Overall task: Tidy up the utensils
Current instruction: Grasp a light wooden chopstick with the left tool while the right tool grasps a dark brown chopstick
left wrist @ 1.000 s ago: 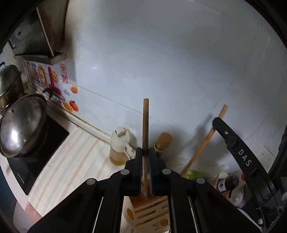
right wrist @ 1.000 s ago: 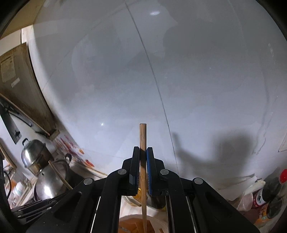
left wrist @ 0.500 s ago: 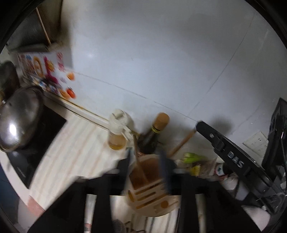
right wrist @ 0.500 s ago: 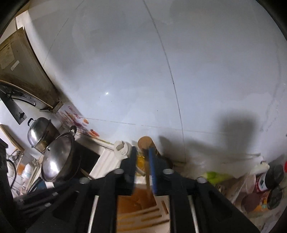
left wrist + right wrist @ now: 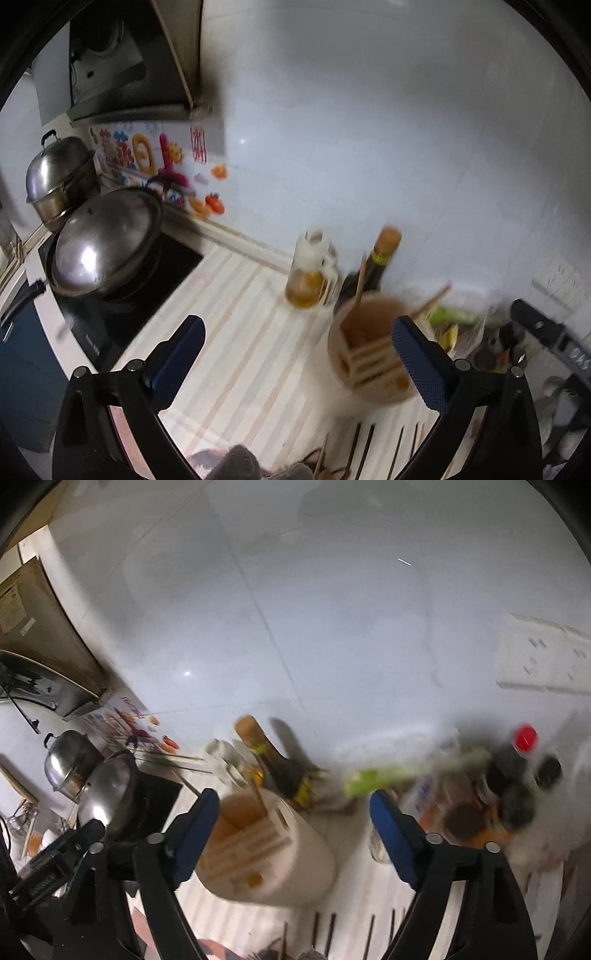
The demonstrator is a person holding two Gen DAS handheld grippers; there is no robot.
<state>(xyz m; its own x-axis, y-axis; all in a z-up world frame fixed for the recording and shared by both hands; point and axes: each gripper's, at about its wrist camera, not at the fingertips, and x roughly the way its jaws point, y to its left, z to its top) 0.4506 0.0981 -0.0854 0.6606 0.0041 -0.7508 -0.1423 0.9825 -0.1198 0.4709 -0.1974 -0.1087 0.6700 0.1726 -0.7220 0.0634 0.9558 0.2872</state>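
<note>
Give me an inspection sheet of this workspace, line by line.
Surface: striped countertop, bare between stove and holder.
Job's things: utensil holder standing, wooden chopsticks leaning in it; dark chopsticks lying at the near edge.
Clutter: oil jug, sauce bottle, green packet, red-capped bottle among jars.
Grippers: left gripper open, empty; right gripper open, empty.
Cables: nothing seen.
Surroundings: lidded wok on cooktop, steamer pot, range hood, wall socket, tiled wall.
</note>
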